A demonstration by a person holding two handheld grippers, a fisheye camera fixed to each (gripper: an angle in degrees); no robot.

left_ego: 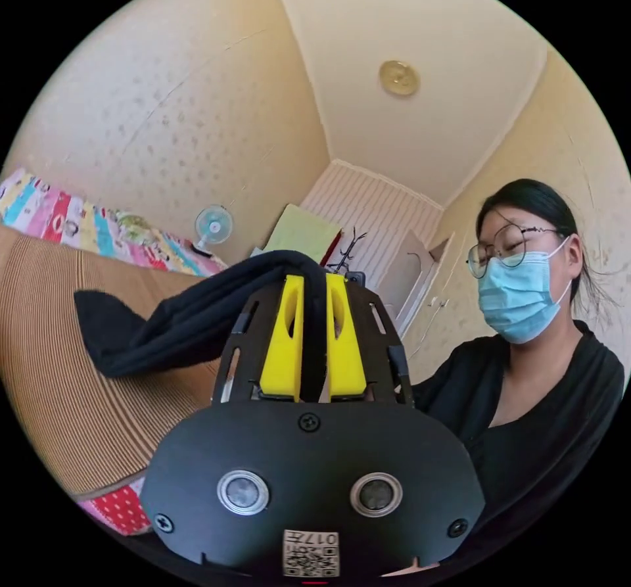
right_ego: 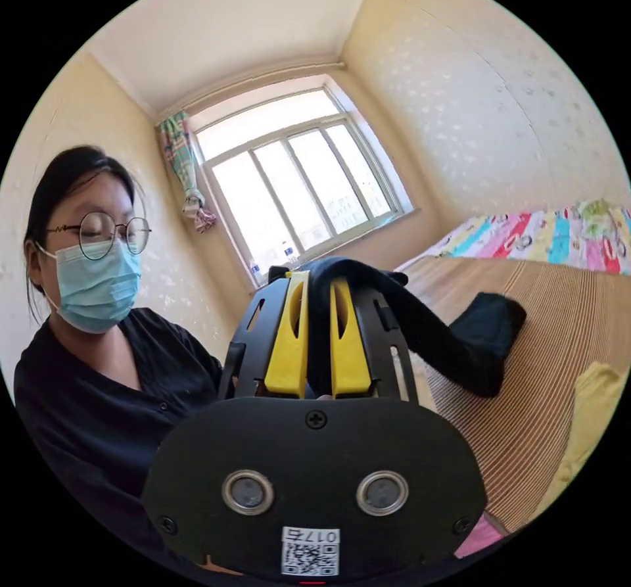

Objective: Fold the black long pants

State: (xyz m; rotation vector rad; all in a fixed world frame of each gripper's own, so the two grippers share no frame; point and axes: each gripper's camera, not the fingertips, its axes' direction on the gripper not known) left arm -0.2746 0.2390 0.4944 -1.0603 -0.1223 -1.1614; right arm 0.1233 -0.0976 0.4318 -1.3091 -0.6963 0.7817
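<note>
In the left gripper view my left gripper has its yellow jaws shut on a fold of the black long pants. The cloth runs from the jaws down to the left and ends over the striped mat. The right gripper view has my right gripper shut on the black long pants too. Here the cloth drapes over the jaw tips and trails right, its end resting on the striped mat. Both grippers are held up above the mat.
A person in a black top and a face mask stands close behind the grippers. A colourful patterned sheet borders the mat, with a small fan by the wall. A yellow cloth lies on the mat; a window is behind.
</note>
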